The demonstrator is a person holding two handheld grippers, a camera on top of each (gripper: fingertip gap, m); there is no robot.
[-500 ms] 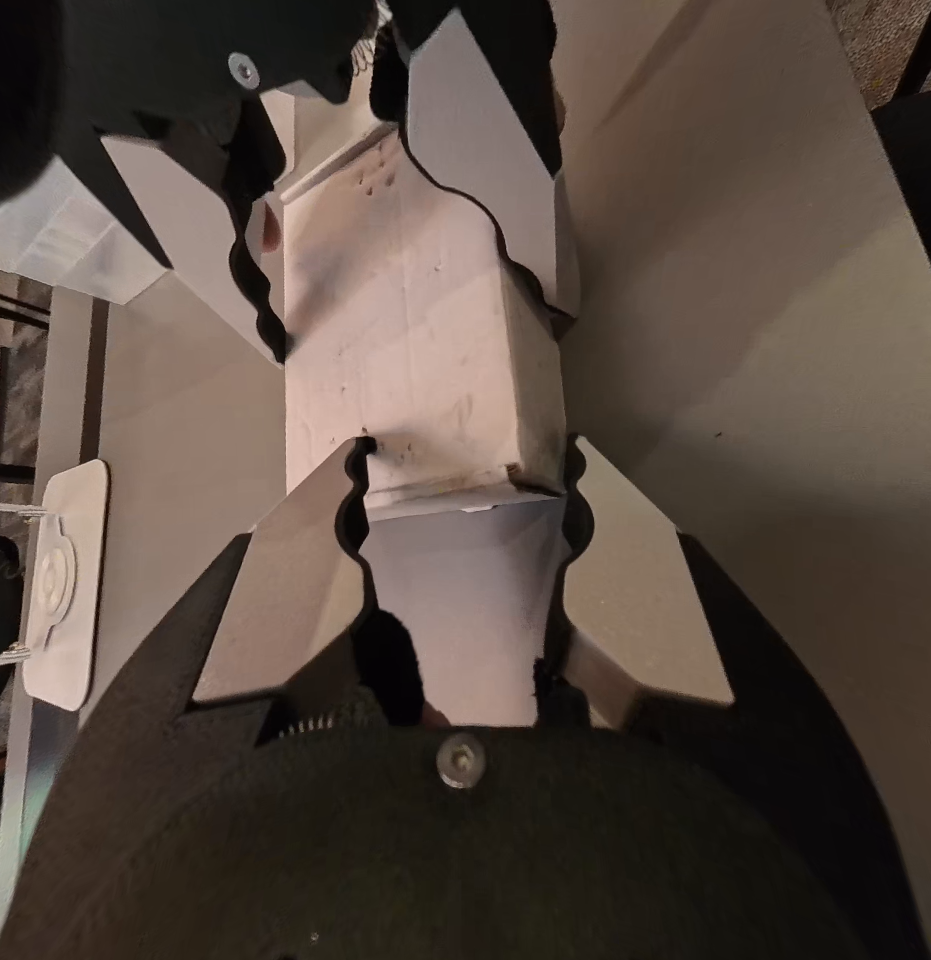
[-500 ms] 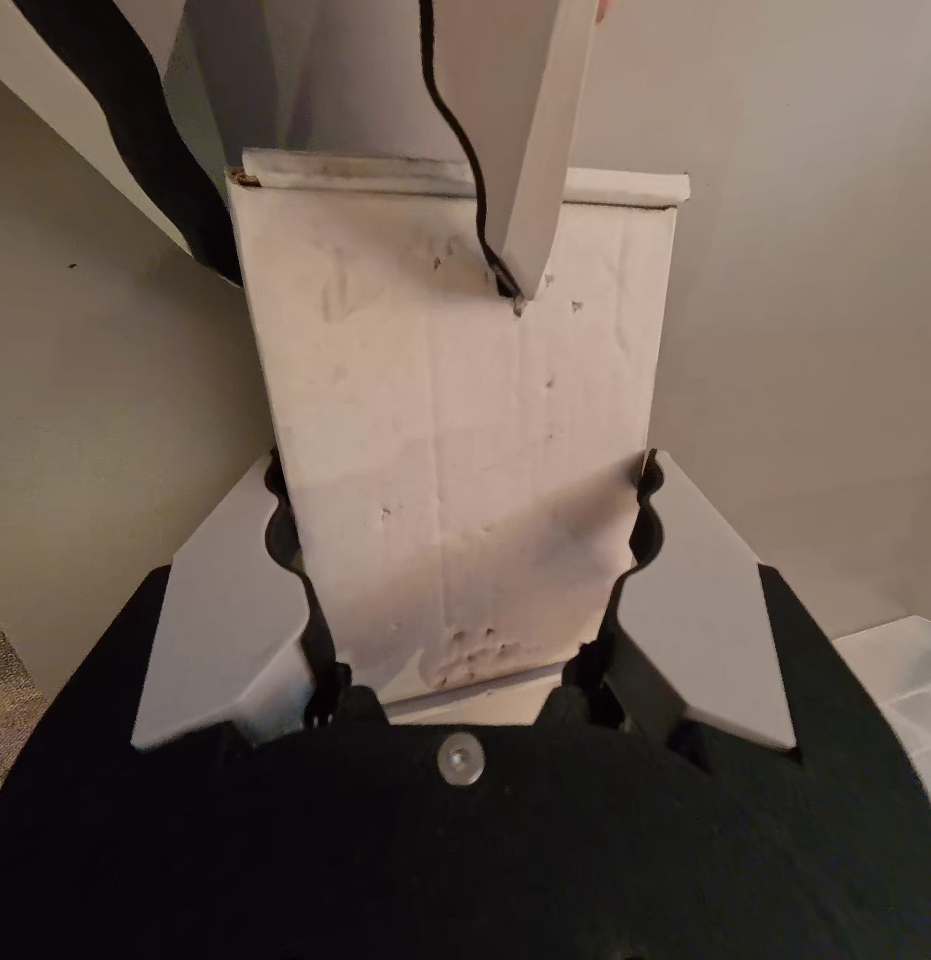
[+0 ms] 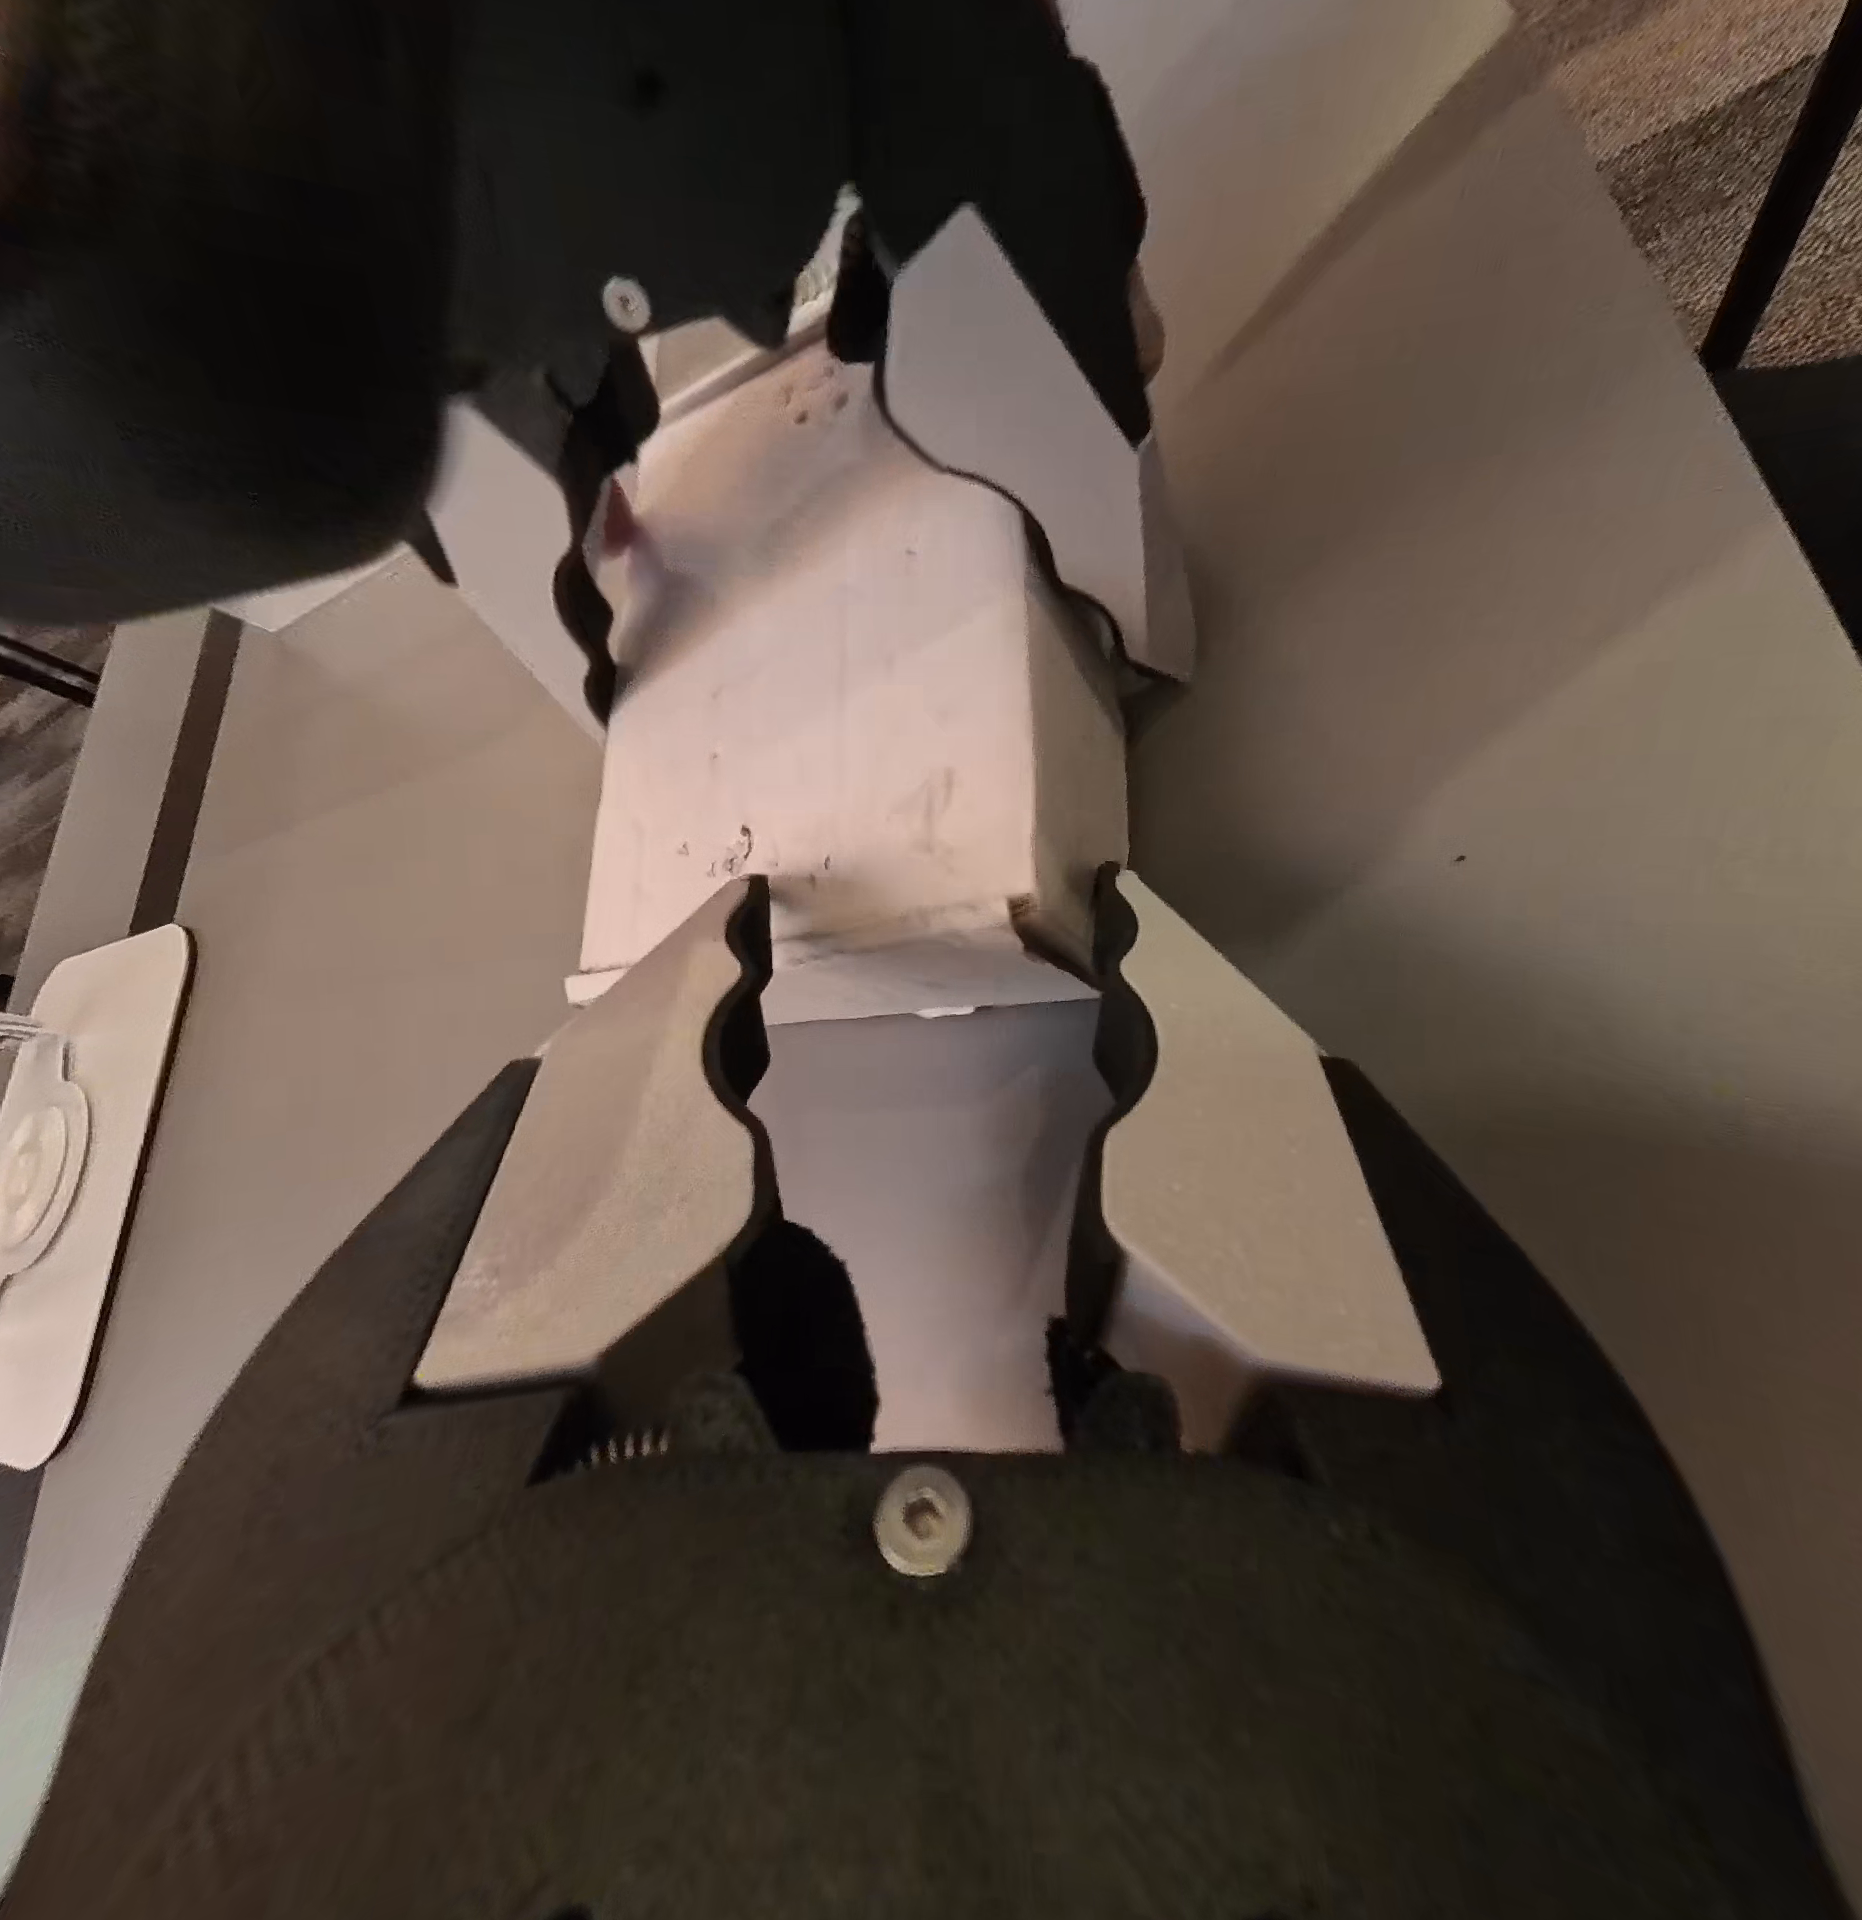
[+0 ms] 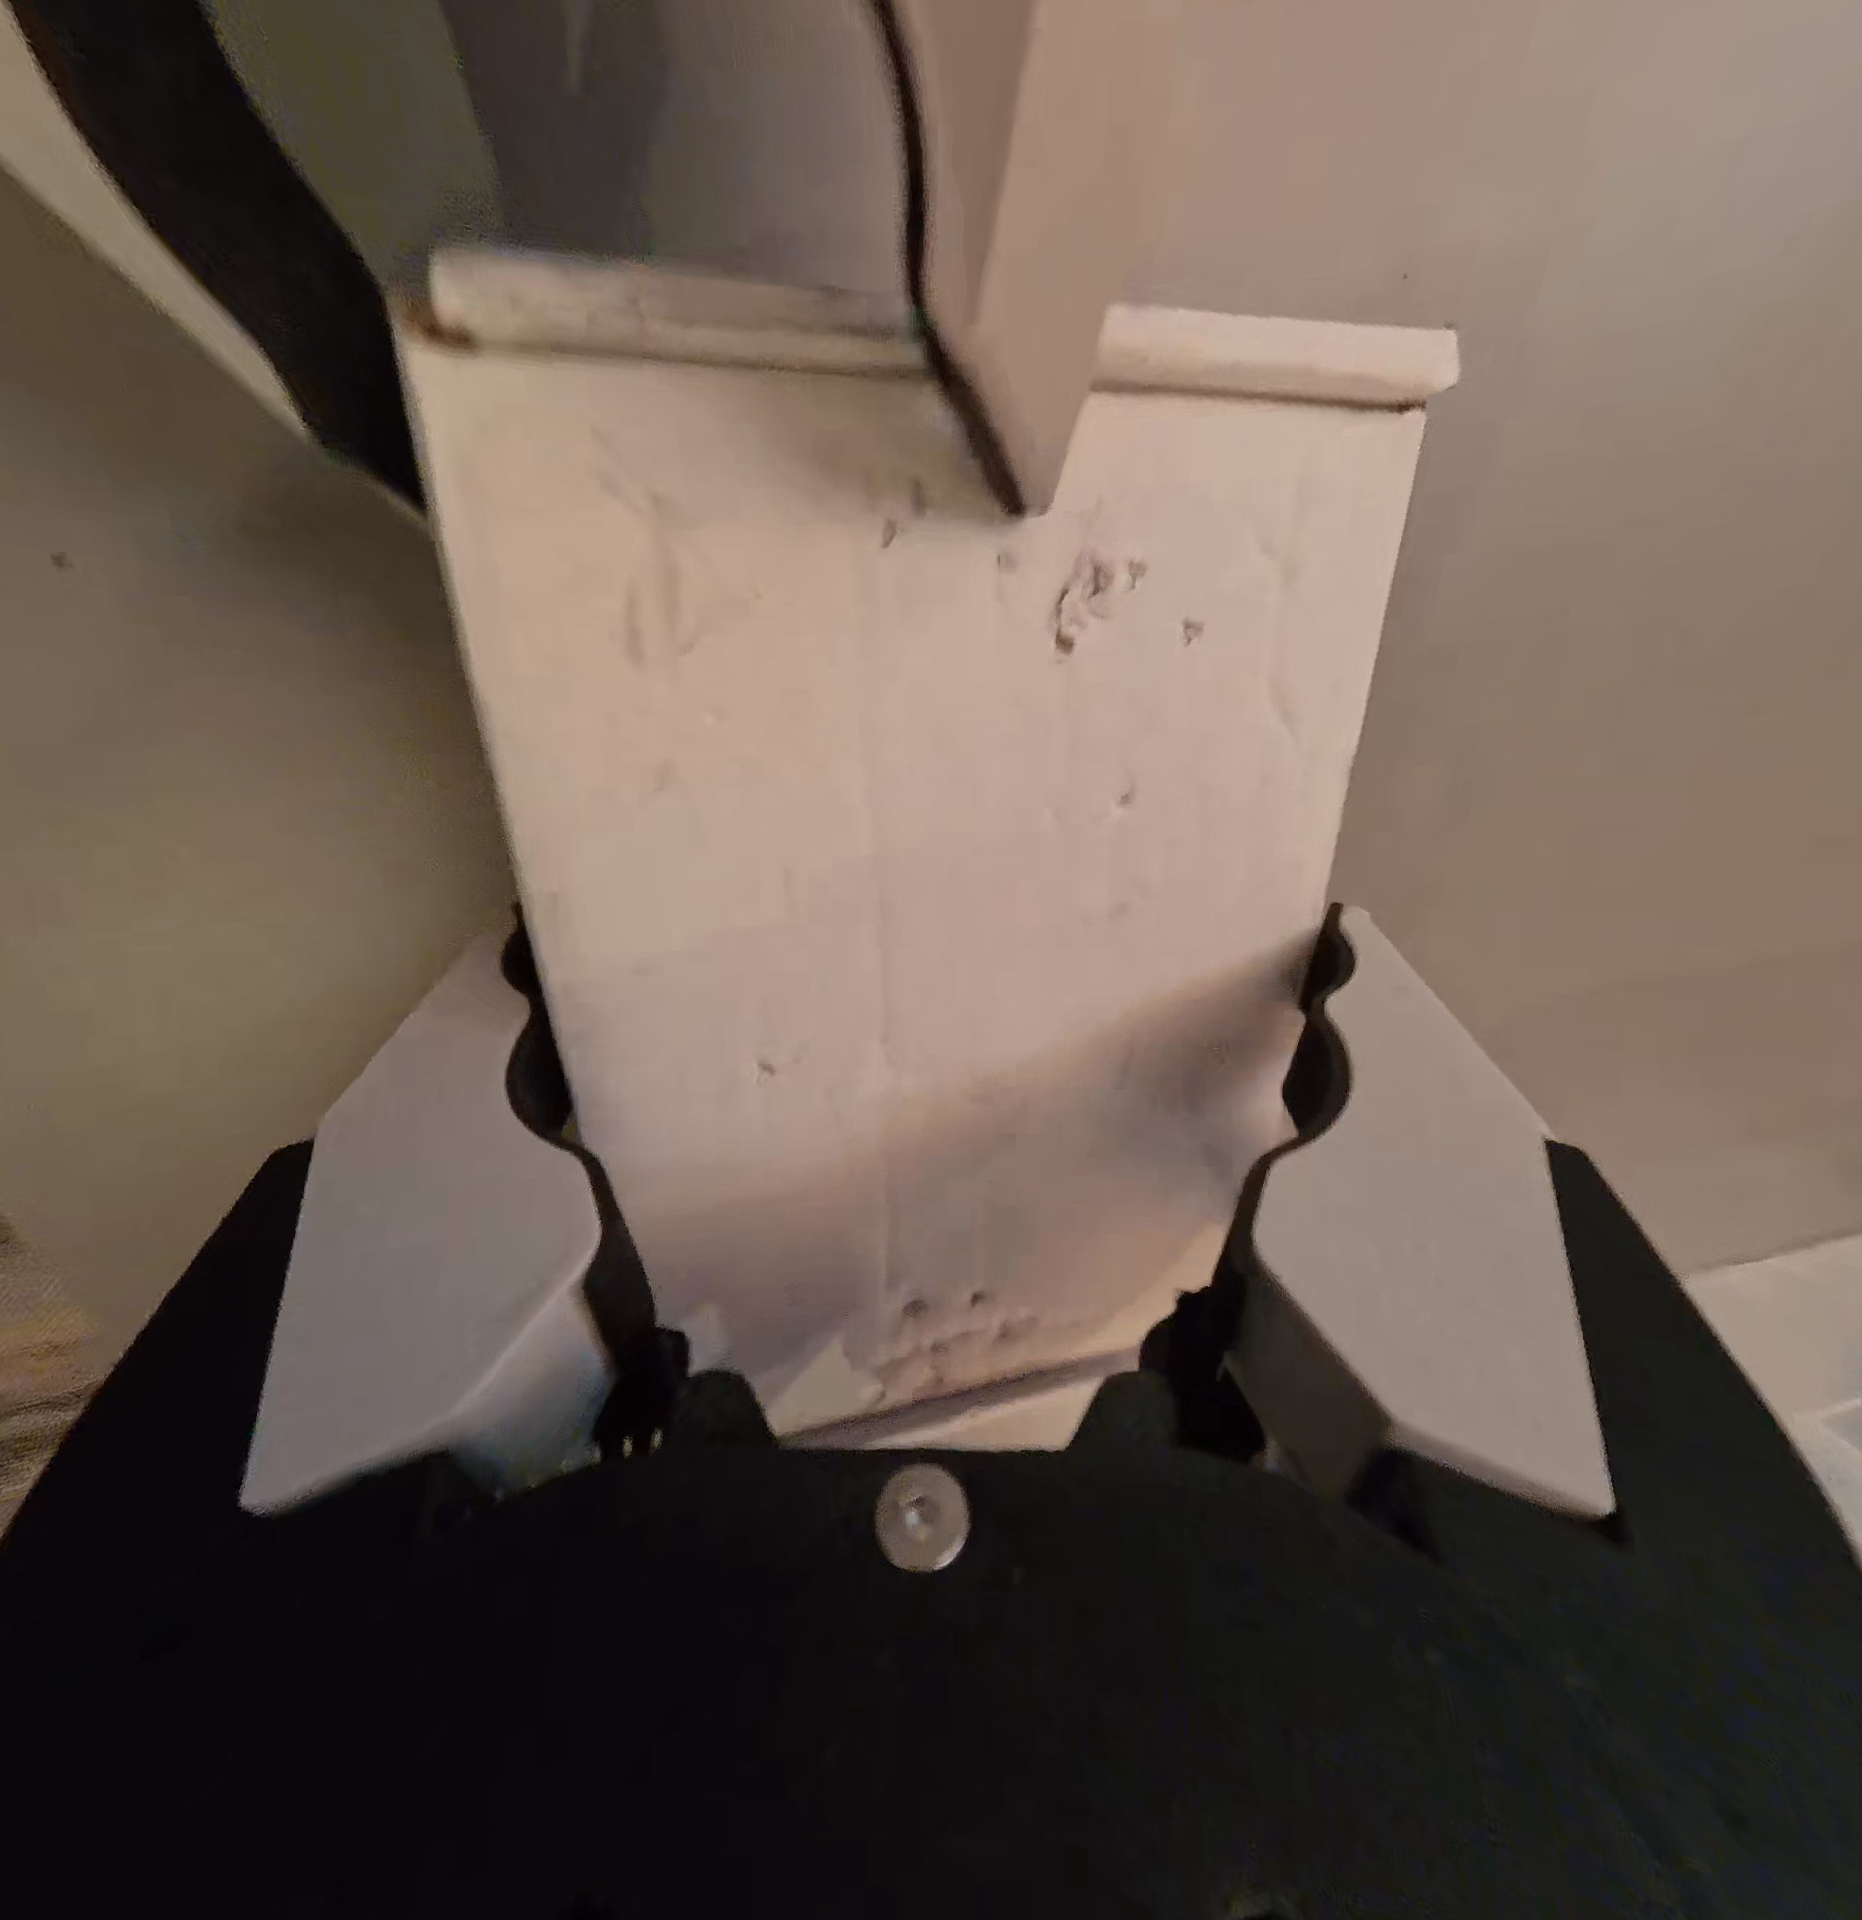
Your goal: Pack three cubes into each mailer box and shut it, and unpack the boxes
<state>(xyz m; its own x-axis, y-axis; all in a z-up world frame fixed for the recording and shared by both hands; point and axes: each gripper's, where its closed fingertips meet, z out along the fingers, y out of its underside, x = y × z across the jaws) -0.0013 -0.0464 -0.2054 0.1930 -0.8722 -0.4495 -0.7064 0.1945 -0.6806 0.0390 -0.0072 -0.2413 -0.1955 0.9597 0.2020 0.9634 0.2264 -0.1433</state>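
Note:
A white mailer box [image 3: 823, 800] lies shut on the table, its lid dented and scuffed. No cubes show. My right gripper [image 4: 925, 925] is shut on the box [image 4: 906, 779], one finger on each long side. In the left wrist view it shows at the box's far end [image 3: 880, 696]. My left gripper [image 3: 927, 888] is open at the box's near end. Its left fingertip rests on the lid and its right fingertip stands just off the box's right side. That finger [image 4: 1031, 416] shows on the lid in the right wrist view.
The box sits on a pale table [image 3: 1426, 727]; the table edge and carpet [image 3: 1685, 156] lie at the upper right, with a dark chair leg [image 3: 1800, 177]. A flat white plastic piece [image 3: 75, 1195] lies at the left. A translucent bin [image 4: 1831, 1371] is at the lower right.
My left fingertip has slid a little along the lid toward the box's end nearest the left gripper. The right gripper keeps its grip, and the box looks closer in both views.

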